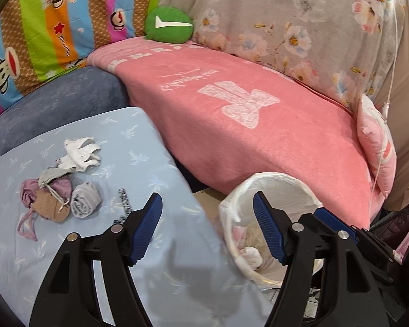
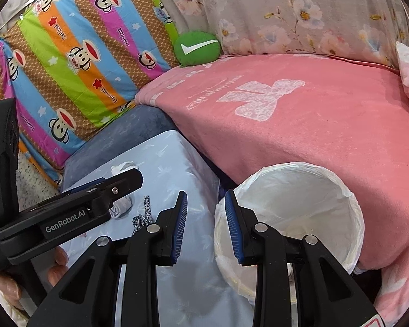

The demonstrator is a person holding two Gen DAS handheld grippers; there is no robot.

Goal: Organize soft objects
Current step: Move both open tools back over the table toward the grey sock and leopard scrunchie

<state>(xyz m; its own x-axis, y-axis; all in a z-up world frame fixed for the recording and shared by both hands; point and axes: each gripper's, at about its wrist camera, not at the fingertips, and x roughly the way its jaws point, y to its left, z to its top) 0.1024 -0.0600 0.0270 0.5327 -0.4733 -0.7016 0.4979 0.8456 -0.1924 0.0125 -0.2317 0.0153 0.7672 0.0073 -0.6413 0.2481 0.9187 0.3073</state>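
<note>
On the pale blue cloth point(image 1: 139, 147) lie several rolled soft items: a white bundle point(image 1: 80, 154), a mauve roll point(image 1: 30, 192), a tan roll point(image 1: 50, 208) and a grey roll point(image 1: 84, 199). A black-and-white patterned strap point(image 1: 125, 204) lies beside them. My left gripper point(image 1: 207, 199) is open and empty, hovering between the cloth's edge and the white-lined bin point(image 1: 280, 182). A pink-white soft item point(image 1: 249, 254) lies inside the bin. My right gripper point(image 2: 205, 199) is open and empty, above the cloth's edge and the bin point(image 2: 349, 212). The left gripper's body point(image 2: 68, 212) hides most of the rolls in the right wrist view.
A pink blanket point(image 1: 259, 141) covers the bed behind the bin. A green round cushion point(image 1: 169, 26), a striped monkey-print pillow point(image 1: 46, 35) and a floral quilt point(image 1: 300, 21) line the back. A pink pillow point(image 1: 379, 147) sits at right. A hand point(image 2: 57, 264) holds the left gripper.
</note>
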